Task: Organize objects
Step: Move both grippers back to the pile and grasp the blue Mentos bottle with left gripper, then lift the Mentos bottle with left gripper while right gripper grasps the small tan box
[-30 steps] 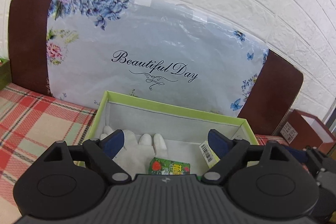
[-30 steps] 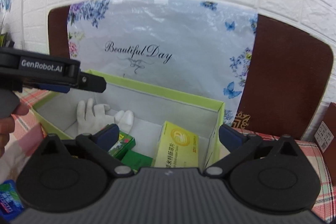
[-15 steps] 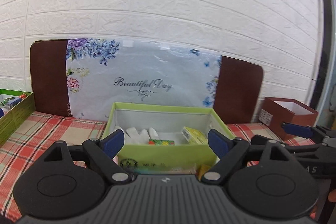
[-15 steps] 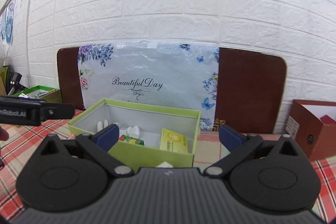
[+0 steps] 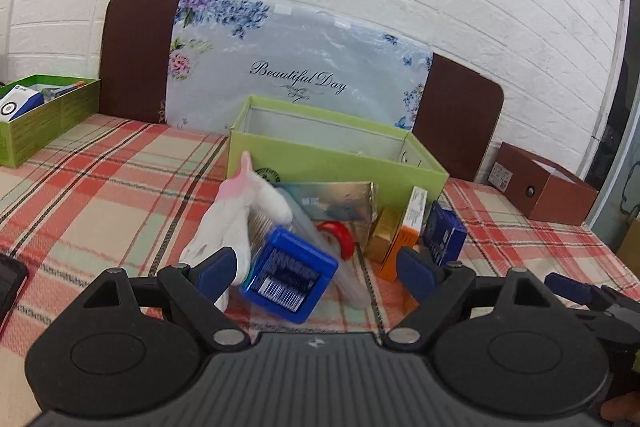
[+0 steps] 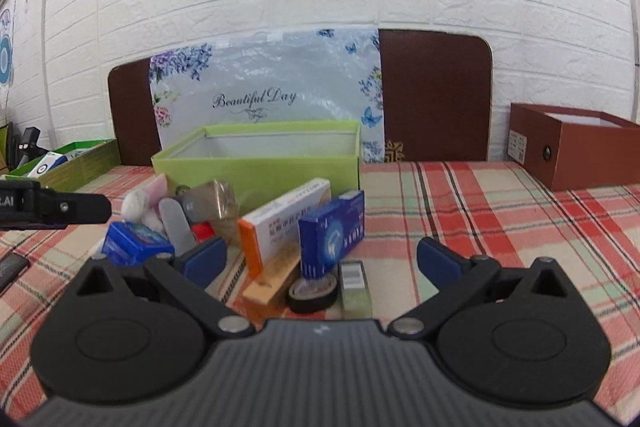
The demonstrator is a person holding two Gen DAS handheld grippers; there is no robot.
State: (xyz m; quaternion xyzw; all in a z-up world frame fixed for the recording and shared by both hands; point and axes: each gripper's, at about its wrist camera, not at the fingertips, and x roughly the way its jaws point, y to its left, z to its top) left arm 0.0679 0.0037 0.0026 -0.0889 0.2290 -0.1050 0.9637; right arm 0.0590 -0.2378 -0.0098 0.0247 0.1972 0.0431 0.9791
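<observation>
Clutter is heaped before the green box (image 6: 256, 167).
The orange-ended carton (image 6: 280, 223) is tilted, long axis rising rightward toward the box. Both the left gripper (image 5: 316, 269) and right gripper (image 6: 320, 259) are spread apart, nothing clamped.

We record 2 matching handheld units. The left gripper (image 5: 314, 273) and right gripper (image 6: 320, 261) each have a black ribbed housing, 2 round black side discs, silver pivot screws and blue-padded fingers (image 5: 214, 269). White lettering ending ".AI" marks the left unit's side in the right wrist view.
</observation>
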